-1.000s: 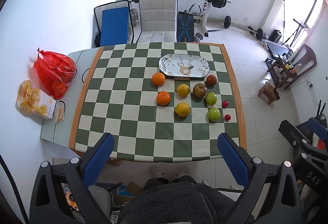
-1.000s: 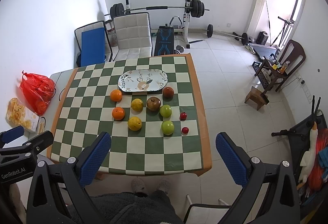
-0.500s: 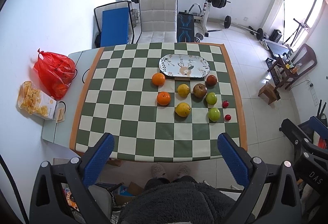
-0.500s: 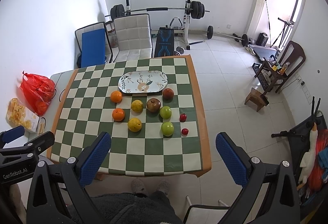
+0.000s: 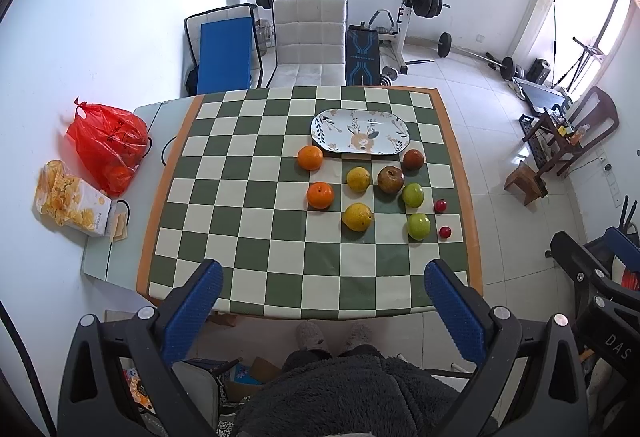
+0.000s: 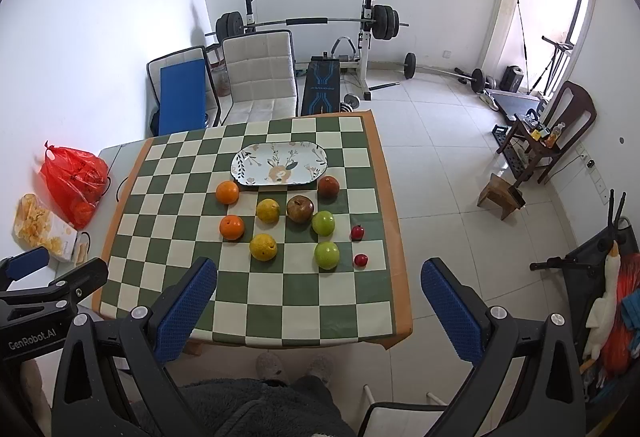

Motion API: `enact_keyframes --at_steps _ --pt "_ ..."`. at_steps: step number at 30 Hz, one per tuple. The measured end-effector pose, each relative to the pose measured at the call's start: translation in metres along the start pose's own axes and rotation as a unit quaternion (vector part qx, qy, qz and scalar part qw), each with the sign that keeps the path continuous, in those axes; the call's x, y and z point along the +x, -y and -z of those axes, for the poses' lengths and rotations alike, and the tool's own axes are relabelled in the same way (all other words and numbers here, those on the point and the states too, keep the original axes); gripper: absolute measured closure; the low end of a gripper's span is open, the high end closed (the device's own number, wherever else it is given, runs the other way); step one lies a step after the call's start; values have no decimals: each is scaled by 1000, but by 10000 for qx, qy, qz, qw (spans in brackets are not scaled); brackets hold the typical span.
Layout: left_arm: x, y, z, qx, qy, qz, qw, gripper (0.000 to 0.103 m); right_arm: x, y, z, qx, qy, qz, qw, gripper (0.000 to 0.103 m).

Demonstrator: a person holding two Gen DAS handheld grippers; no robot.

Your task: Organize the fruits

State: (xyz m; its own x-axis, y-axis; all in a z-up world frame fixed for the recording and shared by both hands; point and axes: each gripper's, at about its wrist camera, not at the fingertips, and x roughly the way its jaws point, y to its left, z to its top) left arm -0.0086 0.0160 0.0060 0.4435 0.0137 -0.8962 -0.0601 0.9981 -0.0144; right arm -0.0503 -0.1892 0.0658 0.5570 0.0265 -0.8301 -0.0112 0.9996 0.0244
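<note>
Fruits lie in pairs on a green-and-white checkered table: two oranges, two yellow fruits, two brown fruits, two green apples and two small red fruits. An empty oval patterned plate lies behind them. My left gripper and right gripper are both open and empty, held high above the table's near edge, far from the fruit.
A red plastic bag and a snack box sit on a grey side table at the left. Chairs and a barbell rack stand behind the table. The person's legs are below.
Both views have crept slightly closer to the table. No fruit has moved and both grippers stay open.
</note>
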Motion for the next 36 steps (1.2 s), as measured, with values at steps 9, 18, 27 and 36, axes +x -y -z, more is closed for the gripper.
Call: enact_keyframes --at_steps 9,18,27,36 --pt "-1 -1 0 3 13 -4 10000 0 -3 -1 -5 4 13 -4 10000 0" --pt "18 6 -27 111 451 -434 9980 0 2 2 -21 139 45 -10 9999 0" --pt "166 22 -71 391 -327 -707 9962 1 158 41 -34 687 -430 -99 9967 0" --pt "326 63 -64 860 -1765 -33 9805 9 365 65 11 754 -1847 -377 9792 8"
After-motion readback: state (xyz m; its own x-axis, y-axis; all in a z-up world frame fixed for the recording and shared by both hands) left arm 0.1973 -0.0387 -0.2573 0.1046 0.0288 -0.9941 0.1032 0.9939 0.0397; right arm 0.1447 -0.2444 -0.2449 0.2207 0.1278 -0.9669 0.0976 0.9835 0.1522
